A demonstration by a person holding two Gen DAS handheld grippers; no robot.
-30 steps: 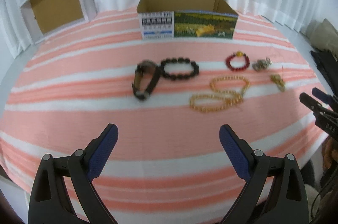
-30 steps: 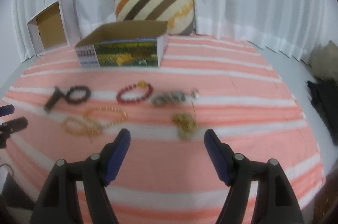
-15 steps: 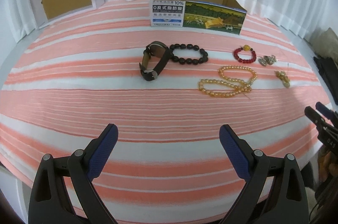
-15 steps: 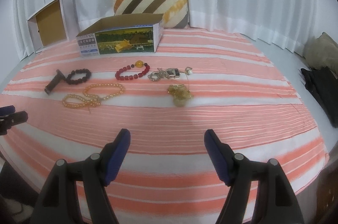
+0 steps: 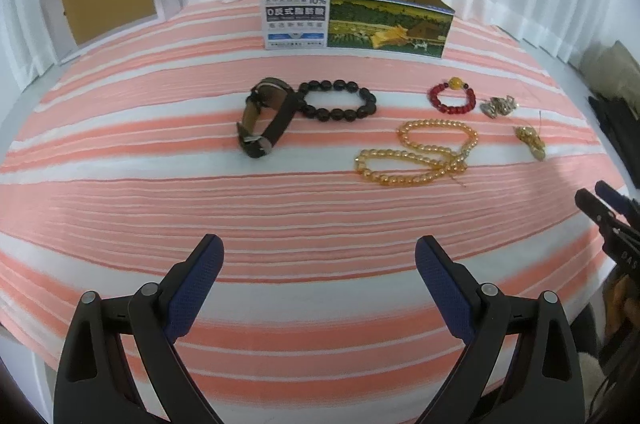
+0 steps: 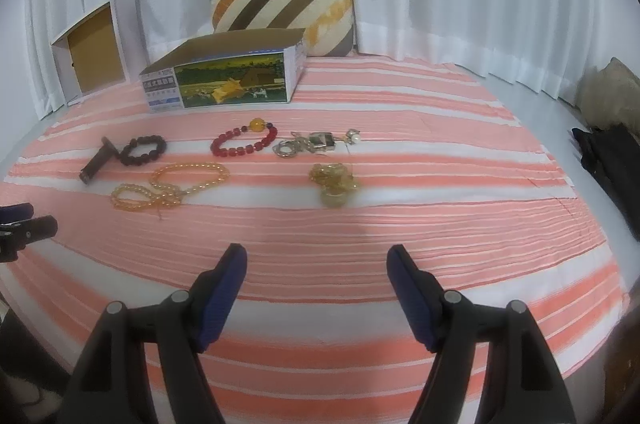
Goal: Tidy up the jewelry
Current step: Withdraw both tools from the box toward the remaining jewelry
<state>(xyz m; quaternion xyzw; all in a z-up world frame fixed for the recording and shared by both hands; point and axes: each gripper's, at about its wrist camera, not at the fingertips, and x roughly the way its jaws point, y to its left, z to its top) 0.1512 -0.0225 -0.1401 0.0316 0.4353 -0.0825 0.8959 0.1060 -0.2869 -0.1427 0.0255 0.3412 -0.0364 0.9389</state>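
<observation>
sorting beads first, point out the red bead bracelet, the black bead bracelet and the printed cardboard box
red bead bracelet (image 6: 244,142), right wrist view, near beads
black bead bracelet (image 5: 339,101), left wrist view, near beads
printed cardboard box (image 5: 390,27), left wrist view, front panel

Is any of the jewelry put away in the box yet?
Not that these views show. The watch, dark bead bracelet, red bracelet, amber beads, silver pieces and gold chain all lie on the striped cloth. Both the left gripper and right gripper are open, holding nothing. Everything is left to go; the inside of the open box is mostly hidden.
</observation>
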